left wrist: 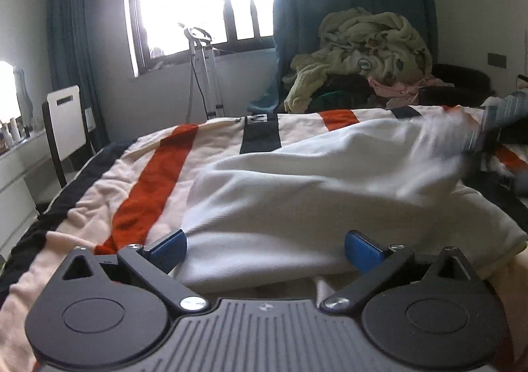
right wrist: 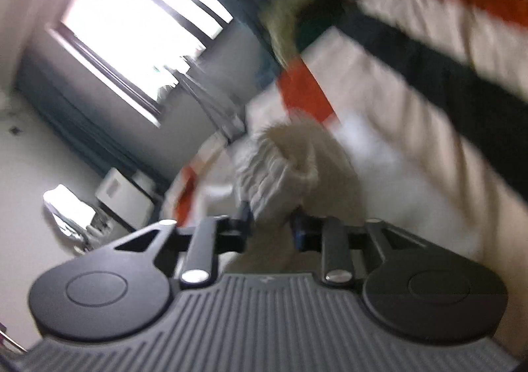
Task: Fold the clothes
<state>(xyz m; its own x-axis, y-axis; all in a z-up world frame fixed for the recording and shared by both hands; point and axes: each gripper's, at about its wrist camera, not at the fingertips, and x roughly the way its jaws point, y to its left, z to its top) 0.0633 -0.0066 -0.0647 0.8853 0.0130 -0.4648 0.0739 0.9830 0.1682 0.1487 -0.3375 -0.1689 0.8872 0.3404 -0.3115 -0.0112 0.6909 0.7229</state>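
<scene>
Jaws of the left gripper stood wide apart with nothing between the blue pads, while those of the right gripper were clamped on a ribbed cuff of the white garment. No earlier view was on hand, so only this state could be told. Largest in sight was the bed, covered by a striped blanket in cream, orange and black, which filled most of both views. On it lay the white garment, a soft sweatshirt-like piece, spread across the middle of the blanket with its near edge just ahead of the open left pads and its far end drawn up to the right, where the blurred right gripper showed in the left wrist view. Behind the bed a heap of unfolded clothes sat near the dark curtain. The right wrist view was badly smeared, so how deep the cuff sat in the grip could not be told. The step in hand seemed to be carrying a sleeve across the body of the garment. The next move probably called for laying that sleeve flat on the white cloth, and for the left gripper to take hold of the near hem.
</scene>
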